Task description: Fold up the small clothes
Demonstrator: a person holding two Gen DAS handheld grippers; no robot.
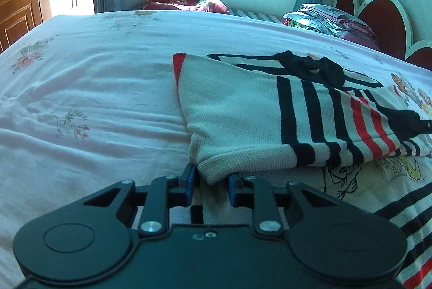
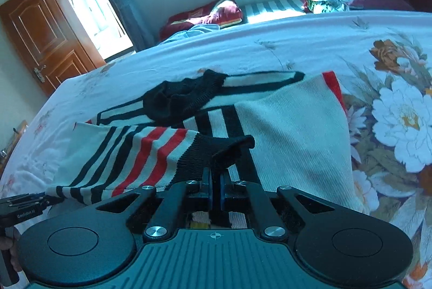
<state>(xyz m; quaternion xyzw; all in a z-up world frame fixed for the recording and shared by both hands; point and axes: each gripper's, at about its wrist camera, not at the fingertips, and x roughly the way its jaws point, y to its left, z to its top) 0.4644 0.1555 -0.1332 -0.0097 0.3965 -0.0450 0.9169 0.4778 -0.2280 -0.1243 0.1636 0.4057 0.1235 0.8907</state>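
Gripping a folded corner of the white knit sweater with black and red stripes, the left gripper has its blue pads partly apart with the cloth edge between them. Sweater lies on the pale floral bedsheet, right of centre. Stacked folded bedding sits by the red heart-shaped headboard.

Right wrist view: right gripper clamped narrow on the black ribbed sleeve cuff, striped sleeve draped across the sweater body. Left gripper visible at lower left. Brown wooden door behind.
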